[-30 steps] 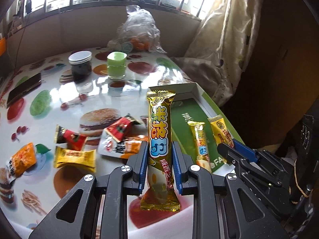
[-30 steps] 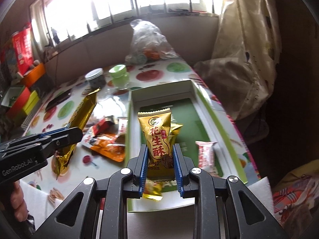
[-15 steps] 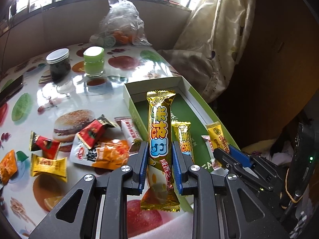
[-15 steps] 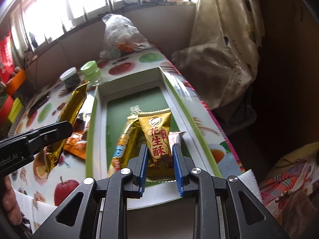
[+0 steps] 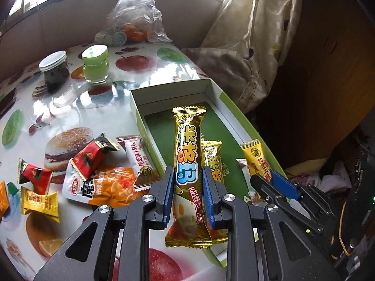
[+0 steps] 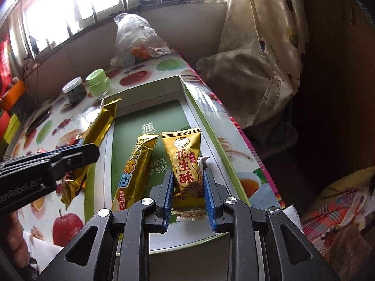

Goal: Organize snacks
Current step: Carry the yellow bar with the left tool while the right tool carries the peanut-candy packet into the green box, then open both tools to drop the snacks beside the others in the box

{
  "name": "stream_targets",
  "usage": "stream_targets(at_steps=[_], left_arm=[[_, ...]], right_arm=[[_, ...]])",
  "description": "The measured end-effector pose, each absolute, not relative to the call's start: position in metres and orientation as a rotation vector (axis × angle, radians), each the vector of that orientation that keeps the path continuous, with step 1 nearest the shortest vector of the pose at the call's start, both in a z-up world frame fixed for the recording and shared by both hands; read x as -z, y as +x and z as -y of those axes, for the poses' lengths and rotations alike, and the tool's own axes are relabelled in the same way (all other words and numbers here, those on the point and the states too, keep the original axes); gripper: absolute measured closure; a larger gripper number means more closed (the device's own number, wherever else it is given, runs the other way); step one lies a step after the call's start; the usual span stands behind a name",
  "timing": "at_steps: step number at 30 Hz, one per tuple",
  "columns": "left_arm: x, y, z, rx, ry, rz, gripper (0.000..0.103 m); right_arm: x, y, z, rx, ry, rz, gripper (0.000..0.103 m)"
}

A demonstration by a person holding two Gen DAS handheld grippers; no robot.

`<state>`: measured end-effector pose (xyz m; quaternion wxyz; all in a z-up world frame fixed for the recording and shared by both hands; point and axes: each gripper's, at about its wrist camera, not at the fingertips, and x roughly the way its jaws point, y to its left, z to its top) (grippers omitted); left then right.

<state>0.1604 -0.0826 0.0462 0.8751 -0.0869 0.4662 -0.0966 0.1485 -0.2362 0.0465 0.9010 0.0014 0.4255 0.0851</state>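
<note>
My left gripper is shut on a long gold rice-stick snack, held over the left side of the green-lined white box. My right gripper is shut on a gold peanut-crisp packet, low over the box's right side. Inside the box lies another gold stick, also seen in the left wrist view, and a small pink-white candy. The left gripper with its stick shows at the left of the right wrist view. The right gripper shows in the left wrist view.
Loose snacks lie left of the box: red candies, an orange bag, a yellow candy, a white-brown packet. Two jars and a plastic bag stand at the back. A curtain hangs right.
Both grippers moved forward and right over the box with their snacks. The right gripper has lowered its peanut-crisp packet next to the gold stick in the box.
</note>
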Motion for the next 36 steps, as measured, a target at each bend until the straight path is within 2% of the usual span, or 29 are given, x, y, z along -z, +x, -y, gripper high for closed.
stream_targets(at_steps=[26, 36], left_arm=[[-0.033, 0.176, 0.096, 0.2, -0.147, -1.017, 0.079], [-0.034, 0.174, 0.097, 0.212, -0.149, -1.017, 0.072]], right_arm=[[-0.046, 0.152, 0.232, -0.164, -0.024, -0.872, 0.079], [-0.047, 0.152, 0.228, -0.158, -0.038, -0.876, 0.07]])
